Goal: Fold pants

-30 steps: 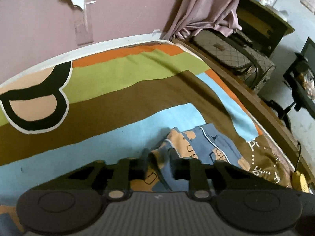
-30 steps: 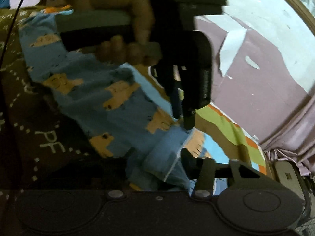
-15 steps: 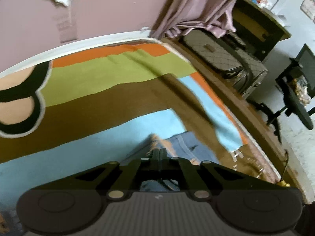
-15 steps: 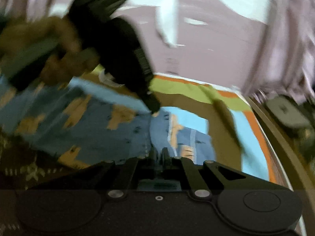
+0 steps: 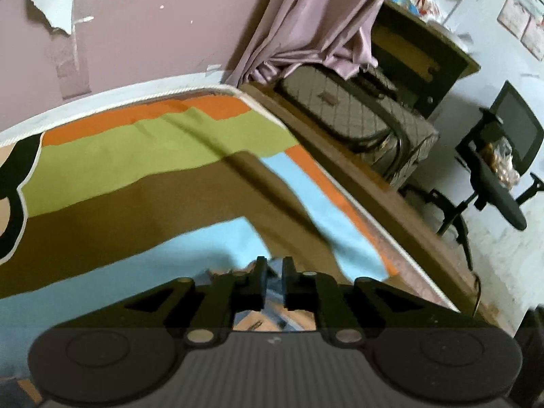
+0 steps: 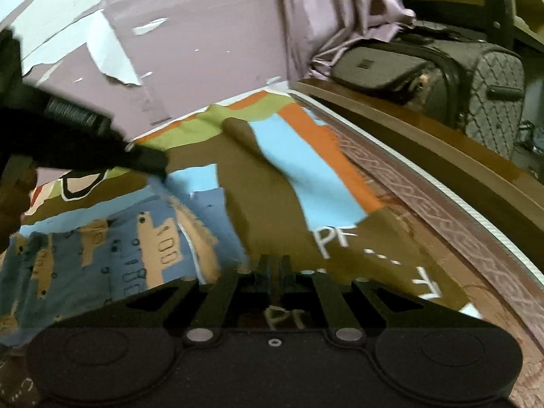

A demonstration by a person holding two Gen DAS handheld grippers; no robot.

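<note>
The blue pants (image 6: 136, 238) with tan bear prints lie spread on the striped bedsheet (image 6: 272, 187), left of my right gripper (image 6: 274, 268). Its jaws are opening with a narrow gap, and only brown sheet shows between them; the pants' edge ends just beside the left finger. My left gripper (image 6: 159, 166) reaches in from the left, its tip at the far corner of the pants. In the left wrist view its jaws are opening, a small gap shows at my left gripper (image 5: 273, 272), and pants fabric (image 5: 272, 292) lies in and under that gap.
A wooden bed frame (image 5: 374, 197) runs along the right edge of the mattress. Beyond it stand a quilted suitcase (image 5: 357, 115), a mauve curtain (image 5: 323, 17) and an office chair (image 5: 503, 183). The peeling mauve wall (image 5: 136, 17) closes the far side.
The right gripper has rolled upright and swung right, so the pants now lie to its left. Both grippers' jaws closed half a second ago and now stand slightly apart. The left gripper drifted across the bed.
</note>
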